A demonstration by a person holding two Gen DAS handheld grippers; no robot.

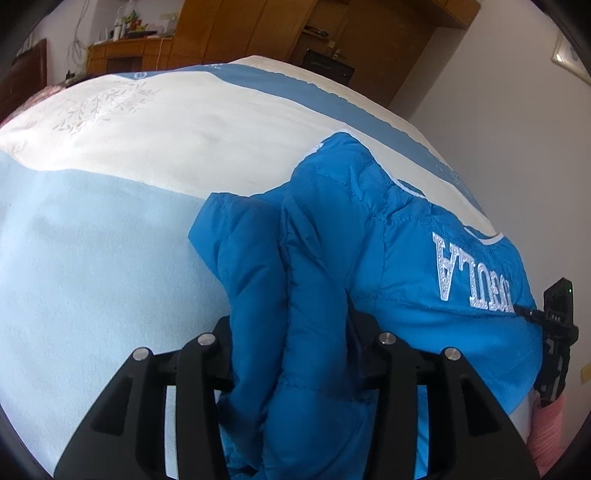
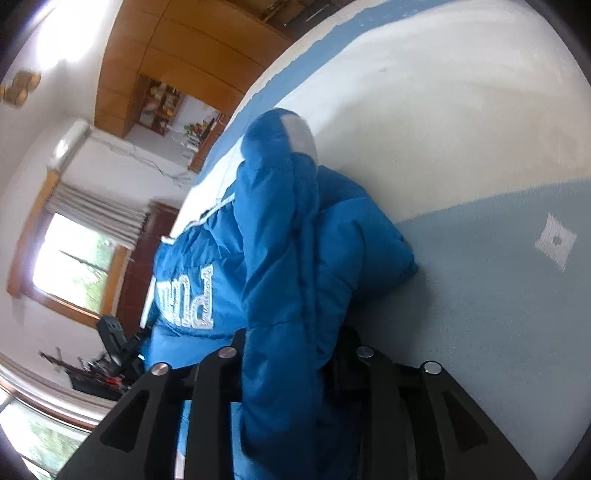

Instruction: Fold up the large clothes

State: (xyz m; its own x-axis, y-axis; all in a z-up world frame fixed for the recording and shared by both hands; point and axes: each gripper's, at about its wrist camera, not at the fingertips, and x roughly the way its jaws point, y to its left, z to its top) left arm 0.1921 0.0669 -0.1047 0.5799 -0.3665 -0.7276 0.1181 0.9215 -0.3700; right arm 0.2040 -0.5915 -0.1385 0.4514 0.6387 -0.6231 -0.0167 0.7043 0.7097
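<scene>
A bright blue quilted jacket (image 1: 369, 236) with white lettering lies bunched on a bed (image 1: 110, 258) covered in cream and light blue. My left gripper (image 1: 291, 343) is shut on a thick fold of the jacket; the fabric fills the gap between its black fingers. In the right wrist view the same jacket (image 2: 280, 236) rises in a hump, a grey-white cuff at its top. My right gripper (image 2: 291, 354) is shut on another fold of it. The right gripper also shows in the left wrist view (image 1: 557, 332) at the jacket's right edge.
The bed cover (image 2: 480, 295) spreads wide to the right in the right wrist view. Wooden wardrobes (image 1: 258, 29) and a dresser (image 1: 125, 55) stand beyond the bed. A window (image 2: 70, 266) with curtains is at the left of the right wrist view.
</scene>
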